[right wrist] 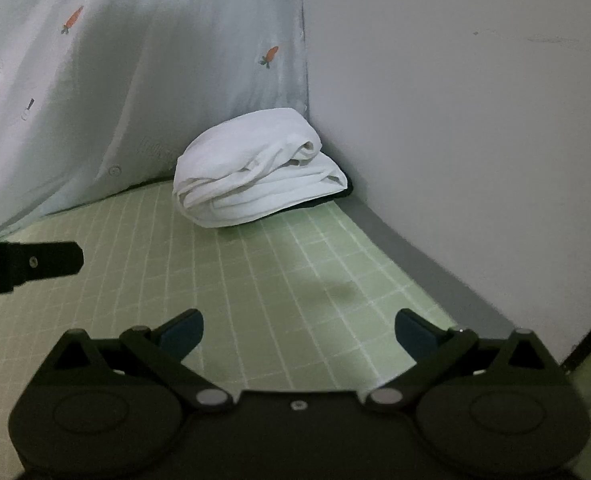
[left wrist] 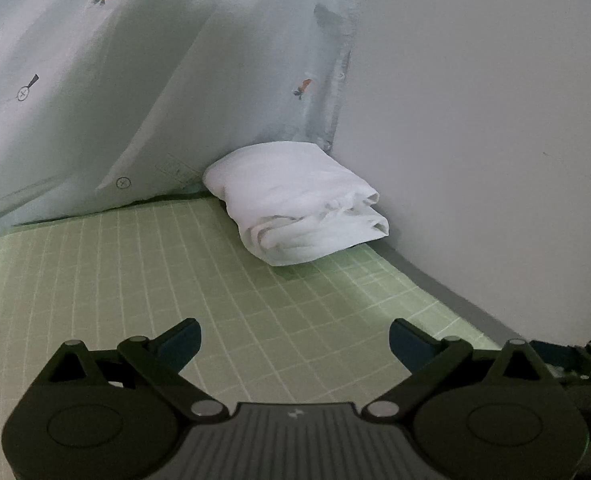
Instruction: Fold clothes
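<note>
From where I sit the fold looks done: one white garment [left wrist: 295,204] sits as a compact bundle, layered edges facing me, at the far right corner of the green checked mattress [left wrist: 175,280]. It's tucked where the carrot-print sheet [left wrist: 135,80] hanging on the left meets the plain wall [left wrist: 475,120] on the right. No other clothes visible, so I can't tell if more is left.

Left gripper [left wrist: 295,338]: jaws spread wide, holding nothing, low over the mattress; bundle is well ahead, roughly centred btwn the fingers.

Right gripper [right wrist: 299,330]: jaws also wide apart, empty; bundle well ahead, a bit left of centre. Left gripper's finger shows at the left edge of that view.
</note>
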